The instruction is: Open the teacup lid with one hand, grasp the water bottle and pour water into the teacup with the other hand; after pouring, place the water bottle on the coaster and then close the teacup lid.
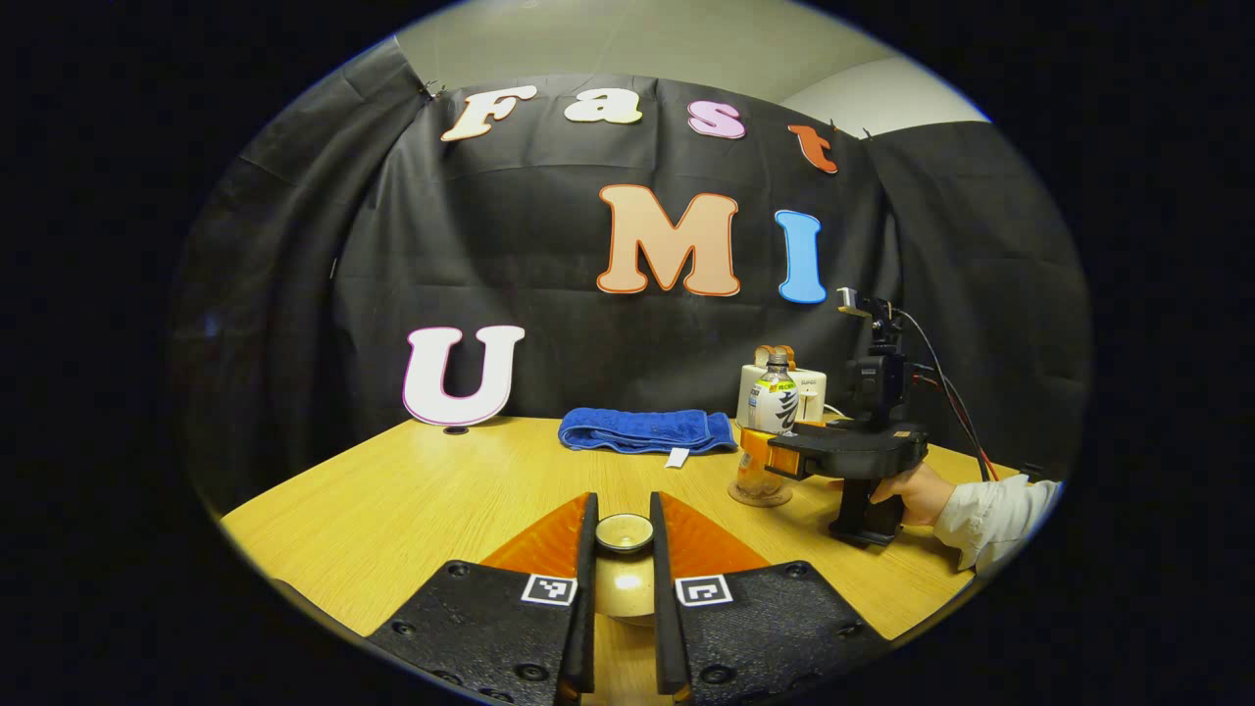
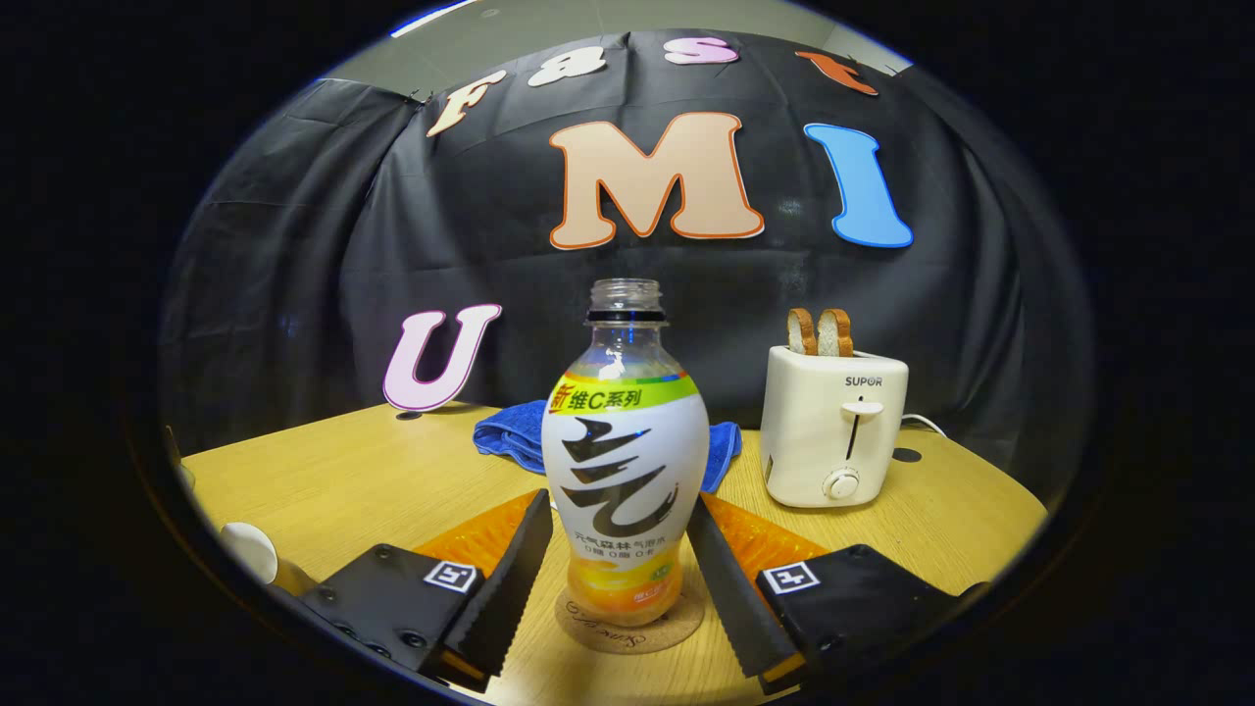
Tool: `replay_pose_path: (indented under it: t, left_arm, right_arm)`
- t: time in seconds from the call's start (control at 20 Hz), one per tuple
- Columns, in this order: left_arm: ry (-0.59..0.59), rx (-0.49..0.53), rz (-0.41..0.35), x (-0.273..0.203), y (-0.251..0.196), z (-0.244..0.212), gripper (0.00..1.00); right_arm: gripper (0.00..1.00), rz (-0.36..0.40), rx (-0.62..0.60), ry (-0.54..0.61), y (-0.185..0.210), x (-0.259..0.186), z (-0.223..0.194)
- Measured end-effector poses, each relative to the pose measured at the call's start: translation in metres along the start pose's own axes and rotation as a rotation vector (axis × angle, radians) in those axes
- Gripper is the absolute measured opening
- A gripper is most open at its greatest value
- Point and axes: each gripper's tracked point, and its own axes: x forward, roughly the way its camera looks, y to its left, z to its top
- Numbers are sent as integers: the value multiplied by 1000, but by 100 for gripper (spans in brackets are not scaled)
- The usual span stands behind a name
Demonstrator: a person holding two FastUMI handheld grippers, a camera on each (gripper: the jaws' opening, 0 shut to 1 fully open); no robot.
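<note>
From the left gripper view we look across a light wooden table that runs back to a black cloth wall, with a strip of pale room wall above it. A folded blue towel lies at the back of the table, well clear of everything in front. Down at the bottom, the left gripper has its two black fingers pressed against either side of the teacup lid's knob — clenched on it, with the rounded tan teacup below and partly hidden between the fingers. We cannot tell whether the lid is lifted or seated. Off to the right stands the water bottle on a round coaster, with the right gripper at its middle, held by a hand in a pale sleeve. A white toaster peeks out behind the bottle.

From the right gripper view the same table and dark cloth fill the background. The uncapped bottle stands upright on the cork coaster, orange liquid low inside. The right gripper straddles it — fingers spread, a gap showing on each side, so released. Behind sit the towel and, to the right, the toaster with two slices of bread. The bottle blocks part of the towel.
</note>
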Motion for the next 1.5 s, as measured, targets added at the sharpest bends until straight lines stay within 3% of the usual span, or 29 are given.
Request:
replay_pose_path:
  t: [0.05, 0.1, 0.15, 0.2, 0.45, 0.55, 0.65, 0.7, 0.75, 0.8, 0.85, 0.9, 1.05, 1.1, 1.15, 1.2, 1.35, 1.4, 1.5]
  left_arm:
    - [0, 3, -2, 1, -1, 0, 22]
    - [1, 10, -3, 3, -2, 0, 22]
    - [-1, 15, -7, 4, -2, 1, 22]
    - [2, 20, -13, 7, -4, 1, 22]
    - [15, 20, -37, 20, -13, -5, 22]
    - [26, 19, -41, 25, -16, -10, 22]
    - [38, 16, -45, 29, -18, -14, 22]
    - [42, 14, -49, 31, -20, -16, 22]
    - [48, 12, -51, 32, -21, -19, 22]
    - [54, 13, -53, 34, -22, -22, 22]
    - [62, 16, -52, 36, -23, -25, 22]
    - [68, 20, -53, 37, -23, -26, 22]
    - [84, 27, -52, 41, -26, -35, 22]
    - [90, 29, -51, 42, -26, -38, 22]
    - [95, 30, -50, 43, -27, -39, 22]
    - [98, 32, -50, 43, -27, -42, 22]
    - [106, 39, -43, 46, -27, -48, 22]
    - [109, 43, -38, 46, -27, -50, 22]
    - [112, 54, -33, 47, -26, -53, 22]
  right_arm:
    - [85, -5, -1, 2, -2, -1, 0]
    - [90, -12, -7, 1, -4, -4, 0]
    - [87, -19, -13, -3, -7, -7, 1]
    - [90, -21, -14, -8, -9, -12, 2]
    - [86, -32, -7, -51, -20, -42, 15]
    - [90, -33, -9, -73, -22, -51, 21]
    - [86, -28, -6, -81, -22, -57, 25]
    - [95, -26, -6, -79, -22, -59, 24]
    - [86, -25, -7, -76, -22, -60, 24]
    - [86, -24, -7, -74, -23, -62, 24]
    - [95, -22, -5, -78, -23, -64, 25]
    - [85, -22, -6, -83, -23, -67, 27]
    - [86, -22, -21, -109, -24, -79, 33]
    - [90, -21, -26, -115, -24, -82, 35]
    - [86, -19, -30, -122, -24, -85, 37]
    - [90, -17, -31, -127, -24, -90, 39]
    - [86, -11, -27, -135, -23, -97, 43]
    - [95, -10, -25, -137, -24, -98, 44]
    - [90, -8, -26, -140, -22, -102, 45]
